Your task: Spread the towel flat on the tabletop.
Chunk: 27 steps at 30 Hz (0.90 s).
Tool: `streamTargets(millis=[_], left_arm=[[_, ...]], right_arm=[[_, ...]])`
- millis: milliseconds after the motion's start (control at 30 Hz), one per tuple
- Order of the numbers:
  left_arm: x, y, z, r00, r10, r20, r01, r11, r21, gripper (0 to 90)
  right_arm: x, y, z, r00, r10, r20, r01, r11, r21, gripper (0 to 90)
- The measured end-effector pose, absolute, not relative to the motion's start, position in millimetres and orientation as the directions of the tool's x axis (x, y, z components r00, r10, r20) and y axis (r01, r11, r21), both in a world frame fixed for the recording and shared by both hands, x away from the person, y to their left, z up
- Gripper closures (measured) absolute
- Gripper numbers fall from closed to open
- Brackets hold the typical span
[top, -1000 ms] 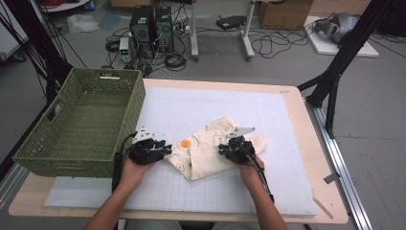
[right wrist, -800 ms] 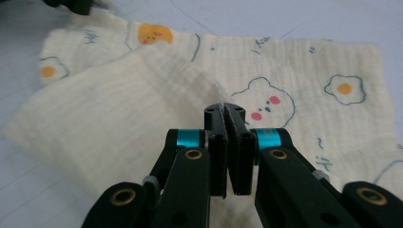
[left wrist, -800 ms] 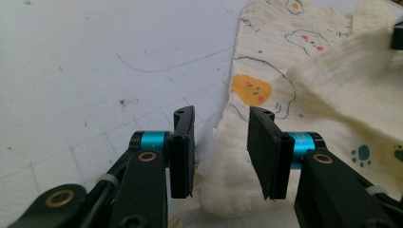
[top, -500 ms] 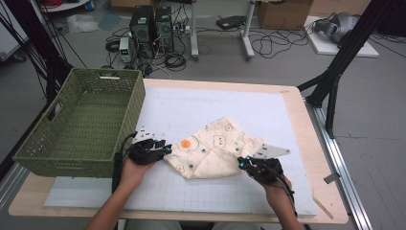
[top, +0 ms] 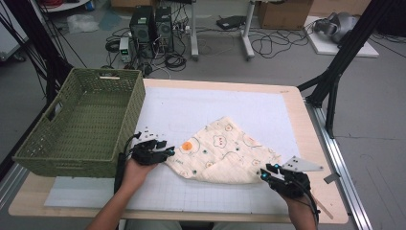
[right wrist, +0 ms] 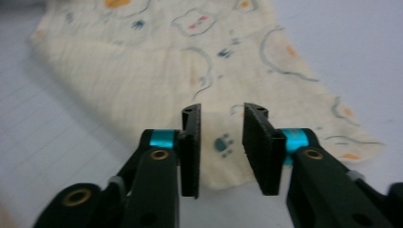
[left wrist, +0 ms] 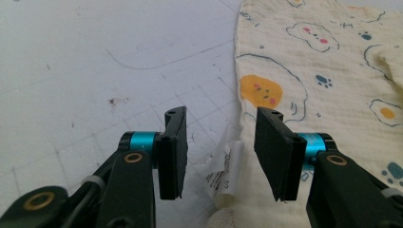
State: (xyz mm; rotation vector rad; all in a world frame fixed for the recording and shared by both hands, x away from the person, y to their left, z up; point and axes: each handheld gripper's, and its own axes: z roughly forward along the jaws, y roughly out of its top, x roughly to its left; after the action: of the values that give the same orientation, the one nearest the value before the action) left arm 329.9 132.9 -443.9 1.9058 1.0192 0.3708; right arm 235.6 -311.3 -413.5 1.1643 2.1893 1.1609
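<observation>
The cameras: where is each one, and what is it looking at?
High view: sits above the person's side, looking forward and down at the table, green basket and cloth; both forearms show.
Left gripper view: rides the left hand-held gripper, looking past its open jaws at the cloth's edge and white tag.
Right gripper view: rides the right hand-held gripper, jaws open before the cloth.
All three share the cloth.

a wooden table carries a white gridded mat; on the mat lies a cream printed cloth, and a green woven basket stands at its left end
</observation>
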Motion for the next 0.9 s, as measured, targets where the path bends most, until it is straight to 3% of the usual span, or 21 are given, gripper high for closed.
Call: streamTargets(millis=[133, 433, 500, 567, 600, 800, 833, 900], left_arm=[[332, 132, -443, 0.61, 0.778, -0.149, 0.496, -0.229, 0.838, 54.3], [349, 119, -438, 0.621, 0.766, -0.168, 0.496, -0.218, 0.84, 52.0], [360, 114, -435, 0.615, 0.769, -0.175, 0.502, -0.21, 0.839, 51.4], [370, 108, -431, 0.613, 0.771, -0.175, 0.5, -0.207, 0.841, 50.4], [374, 104, -430, 0.613, 0.772, -0.169, 0.49, -0.204, 0.848, 50.1], [401, 79, -425, 0.651, 0.743, -0.153, 0.49, -0.257, 0.833, 48.0], [406, 75, -425, 0.652, 0.743, -0.151, 0.494, -0.266, 0.828, 47.5], [413, 68, -427, 0.652, 0.742, -0.153, 0.502, -0.272, 0.821, 47.2]], right_arm=[[251, -316, -413, -0.486, 0.873, 0.023, 0.509, 0.261, 0.82, 53.7], [297, -304, -439, -0.466, 0.884, -0.02, 0.597, 0.331, 0.731, 52.2], [298, -301, -445, -0.481, 0.876, -0.025, 0.6, 0.35, 0.719, 61.0], [297, -302, -443, -0.53, 0.848, -0.008, 0.594, 0.378, 0.71, 82.7], [296, -301, -440, -0.54, 0.841, -0.034, 0.595, 0.41, 0.692, 88.2], [293, -300, -435, -0.528, 0.837, -0.144, 0.593, 0.485, 0.642, 88.0], [292, -301, -434, -0.525, 0.839, -0.144, 0.594, 0.482, 0.644, 85.6], [292, -305, -434, -0.504, 0.855, -0.123, 0.593, 0.447, 0.67, 71.6]])
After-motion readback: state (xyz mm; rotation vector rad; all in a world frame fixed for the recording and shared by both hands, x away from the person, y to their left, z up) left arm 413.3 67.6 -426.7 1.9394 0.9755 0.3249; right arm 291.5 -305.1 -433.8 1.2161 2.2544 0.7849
